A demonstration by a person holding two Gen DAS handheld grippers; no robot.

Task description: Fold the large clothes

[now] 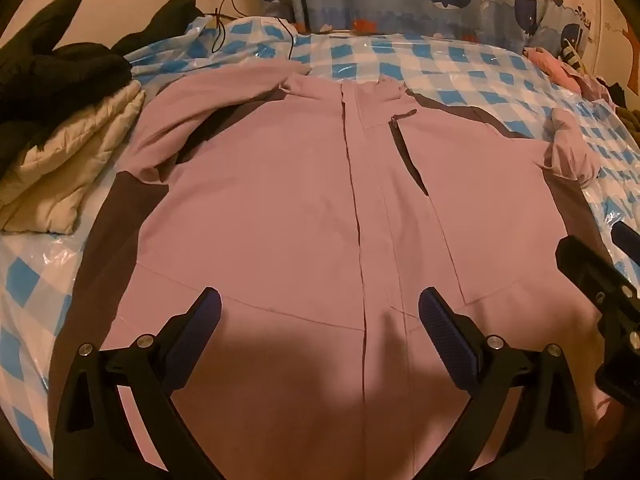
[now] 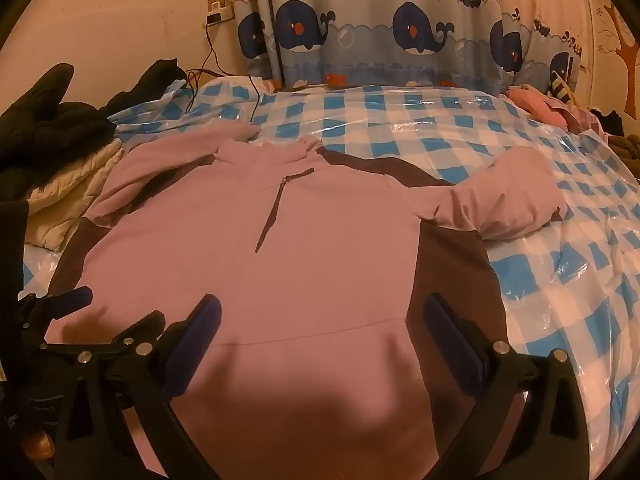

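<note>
Jacket (image 1: 280,200) flat on checkered cover (image 1: 460,68); both grippers wide, empty above hem.

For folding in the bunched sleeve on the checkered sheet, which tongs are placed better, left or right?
Probably the right tongs. They hang open over the pink jacket on the side nearest the bunched sleeve. The left tongs, also open, hang over the front zipper, farther away.

We see a child's bedroom at home: a bed (image 2: 400,120) under blue-checked cover, whale-print curtains (image 2: 380,32), cartoon wall stickers (image 2: 620,40).
</note>
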